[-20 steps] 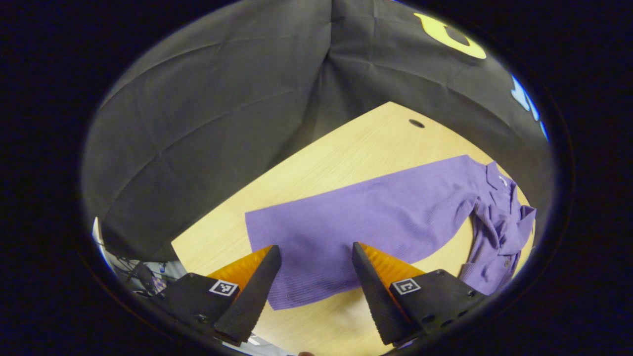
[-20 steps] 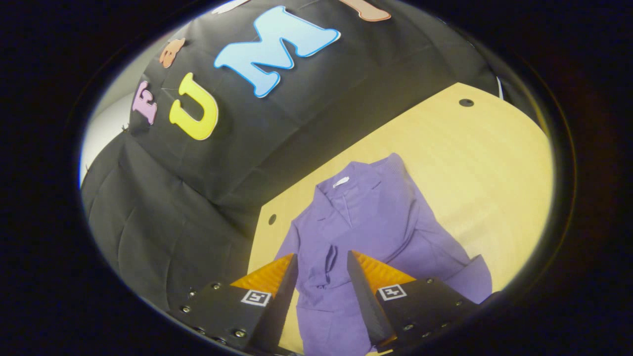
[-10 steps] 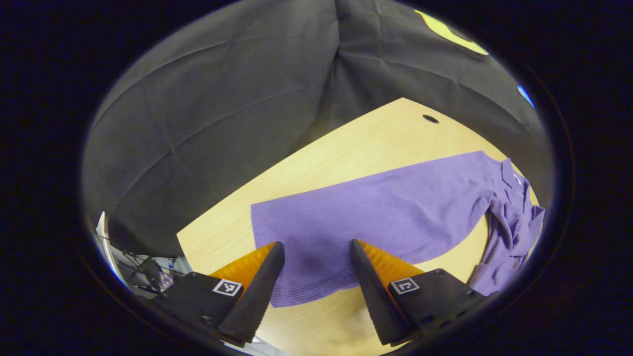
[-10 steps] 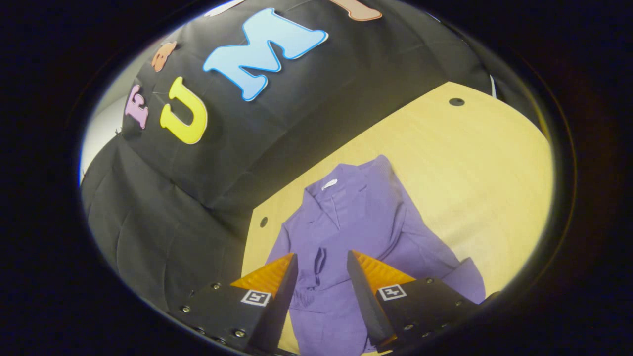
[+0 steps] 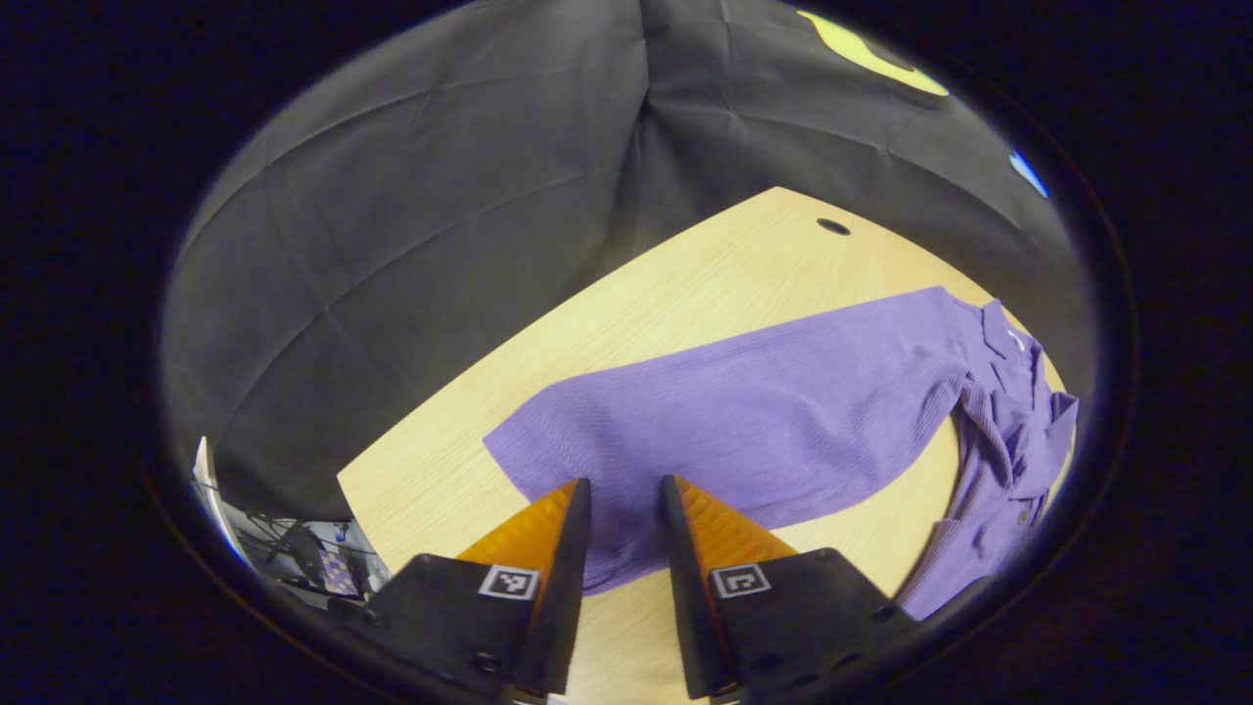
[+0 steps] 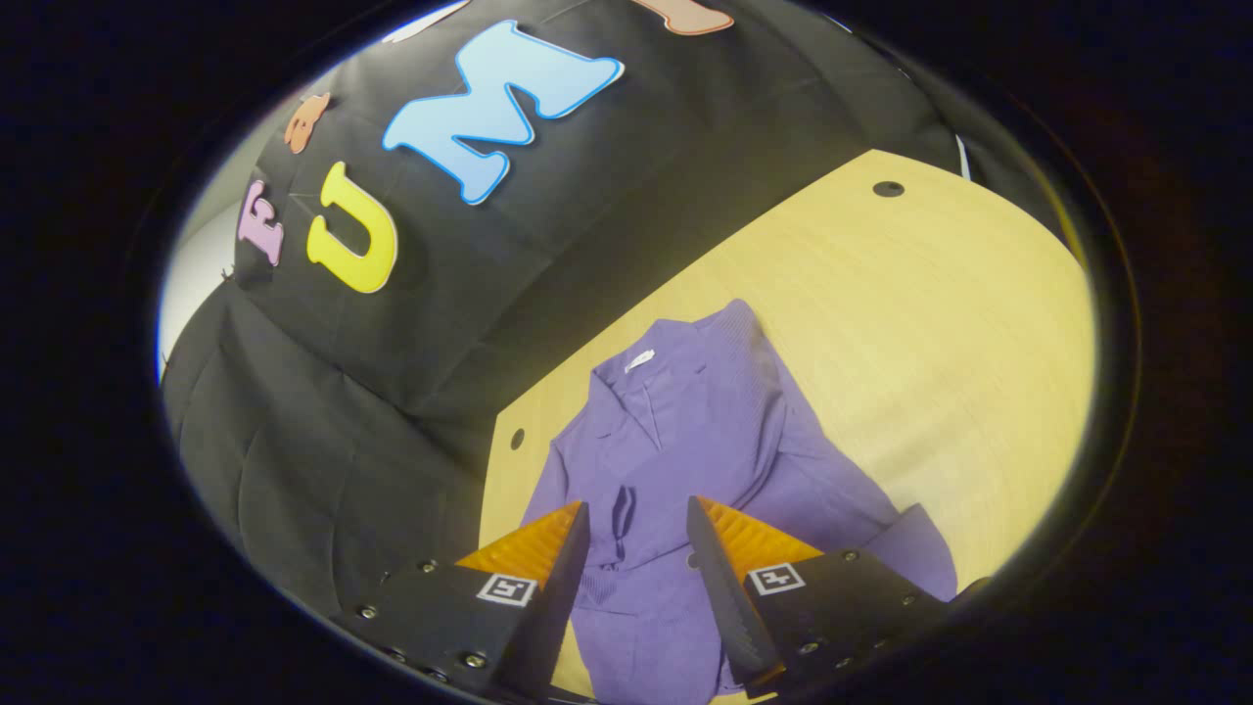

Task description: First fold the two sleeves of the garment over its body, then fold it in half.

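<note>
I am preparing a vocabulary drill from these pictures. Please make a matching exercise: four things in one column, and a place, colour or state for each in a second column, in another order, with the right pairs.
Things:
1. garment
2. table
3. left gripper
4. hole

Descriptions:
A. light wood
B. fingers narrowed over the hem
C. purple
D. dark, near the table's far edge

Pairs: 1-C, 2-A, 3-B, 4-D

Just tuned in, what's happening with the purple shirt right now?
A person works a purple collared shirt on the wooden table with two handheld grippers. The left gripper has its fingers narrowed around the end of a stretched-out sleeve. The right gripper hangs open over the bunched front. Whether the left grips is unclear.
</note>
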A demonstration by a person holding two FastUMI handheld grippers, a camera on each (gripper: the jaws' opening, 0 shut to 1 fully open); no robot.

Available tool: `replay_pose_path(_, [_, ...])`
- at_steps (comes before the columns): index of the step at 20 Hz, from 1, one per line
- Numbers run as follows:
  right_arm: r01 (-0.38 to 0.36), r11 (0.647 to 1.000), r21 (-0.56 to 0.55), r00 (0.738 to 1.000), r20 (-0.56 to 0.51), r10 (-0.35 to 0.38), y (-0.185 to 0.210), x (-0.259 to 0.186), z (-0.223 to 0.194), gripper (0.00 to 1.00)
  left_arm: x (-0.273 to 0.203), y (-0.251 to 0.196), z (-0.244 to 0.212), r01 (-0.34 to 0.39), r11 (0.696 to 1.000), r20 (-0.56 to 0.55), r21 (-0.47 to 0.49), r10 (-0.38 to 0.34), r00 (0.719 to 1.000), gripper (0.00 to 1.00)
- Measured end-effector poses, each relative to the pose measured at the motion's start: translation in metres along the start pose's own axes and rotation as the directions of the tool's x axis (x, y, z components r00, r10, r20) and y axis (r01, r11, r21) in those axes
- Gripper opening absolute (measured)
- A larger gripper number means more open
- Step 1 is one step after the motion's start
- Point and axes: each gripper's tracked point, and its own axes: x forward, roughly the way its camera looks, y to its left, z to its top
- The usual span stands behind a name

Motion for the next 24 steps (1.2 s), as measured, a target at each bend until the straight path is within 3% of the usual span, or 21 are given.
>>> replay_pose_path(1, [0.000,1.000,0.008,1.000,0.000,0.000,-0.003,-0.002,0.002,0.64,-0.001,-0.004,0.003,-0.009,1.000,0.005,0.007,0.009,1.000,0.07])
replay_pose_path(4, [0.001,1.000,0.018,1.000,0.008,-0.001,-0.008,-0.005,0.008,0.64,0.000,0.000,0.002,-0.054,0.997,-0.026,0.058,0.056,0.998,0.07])
replay_pose_path(11, [0.002,0.999,0.053,0.999,0.043,-0.004,-0.020,-0.013,0.033,0.64,-0.005,-0.013,0.023,-0.017,0.993,0.000,0.115,0.017,1.000,0.07])
replay_pose_path(17, [0.001,0.998,0.070,0.998,0.066,-0.006,-0.031,-0.021,0.043,0.64,-0.021,-0.077,0.088,0.081,0.987,0.104,0.142,-0.096,0.990,0.07])
replay_pose_path(24, [0.021,0.993,0.116,0.993,0.109,-0.034,-0.058,-0.045,0.048,0.64,-0.058,-0.205,0.152,0.245,0.942,0.200,0.231,-0.292,0.935,0.07])
